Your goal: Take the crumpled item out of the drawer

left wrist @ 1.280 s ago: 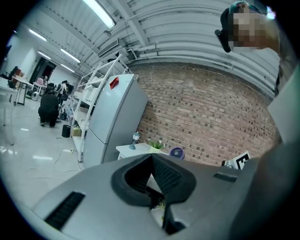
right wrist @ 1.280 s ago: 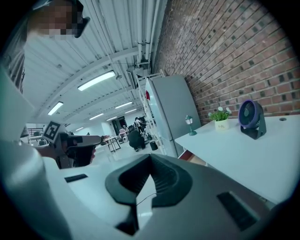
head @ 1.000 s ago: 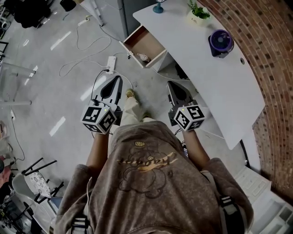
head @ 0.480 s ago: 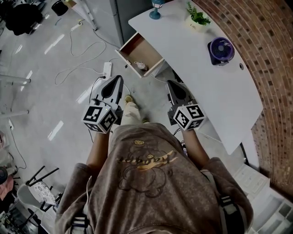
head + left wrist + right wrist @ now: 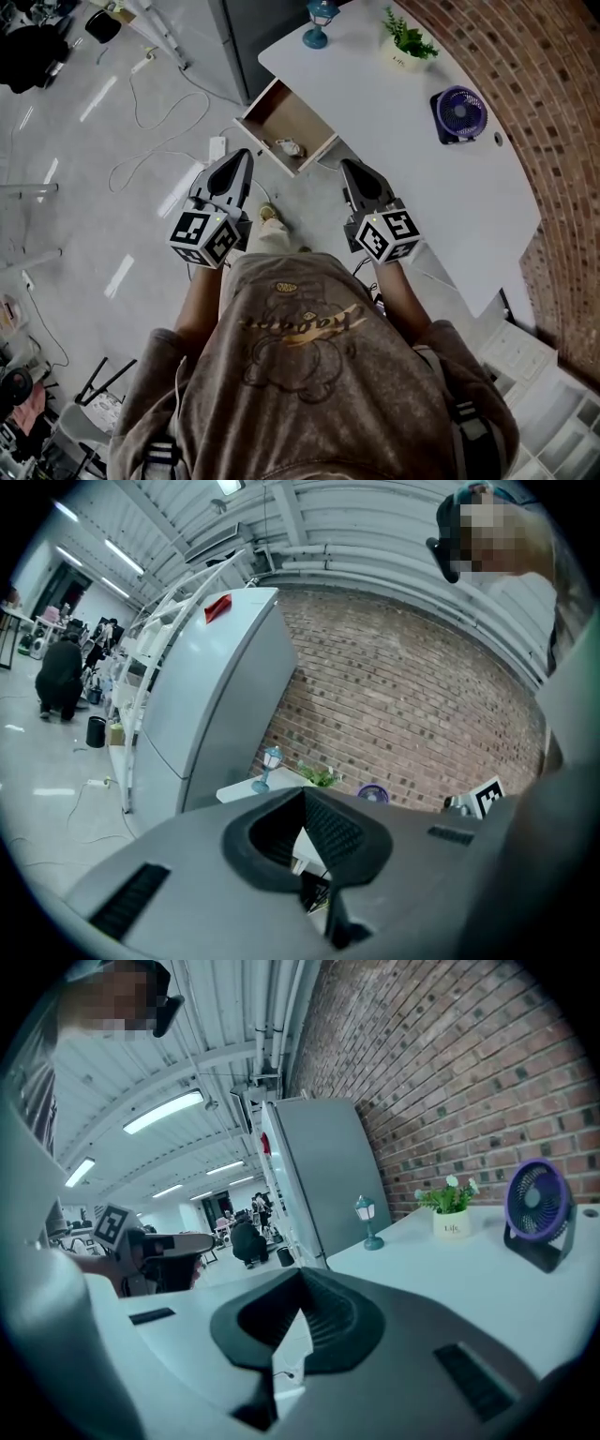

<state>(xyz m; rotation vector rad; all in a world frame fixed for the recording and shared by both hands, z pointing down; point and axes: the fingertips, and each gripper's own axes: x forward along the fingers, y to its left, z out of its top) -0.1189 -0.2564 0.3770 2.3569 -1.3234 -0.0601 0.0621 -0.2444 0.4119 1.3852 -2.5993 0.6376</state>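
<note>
The wooden drawer [image 5: 279, 120] stands pulled out from the white desk [image 5: 422, 150]. A small pale crumpled item [image 5: 290, 147] lies in its near right corner. My left gripper [image 5: 246, 157] is shut and empty, its tip just short of the drawer's near left side. Just right of the drawer, by the desk edge, my right gripper [image 5: 348, 167] is also shut with nothing in it. In the left gripper view the left gripper [image 5: 302, 794] has its jaws together, with the desk beyond. The right gripper [image 5: 300, 1274] in its own view looks over the desk top.
On the desk stand a purple fan [image 5: 457, 112], a potted plant [image 5: 407, 39] and a small blue lamp [image 5: 318, 19]. A power strip [image 5: 217, 148] and cables [image 5: 141, 141] lie on the floor at left. A grey fridge [image 5: 211, 696] stands beside the desk. A brick wall [image 5: 553, 112] runs along the right.
Both grippers have moved forward toward the drawer, which now lies closer to their tips. Both stay shut and empty.
</note>
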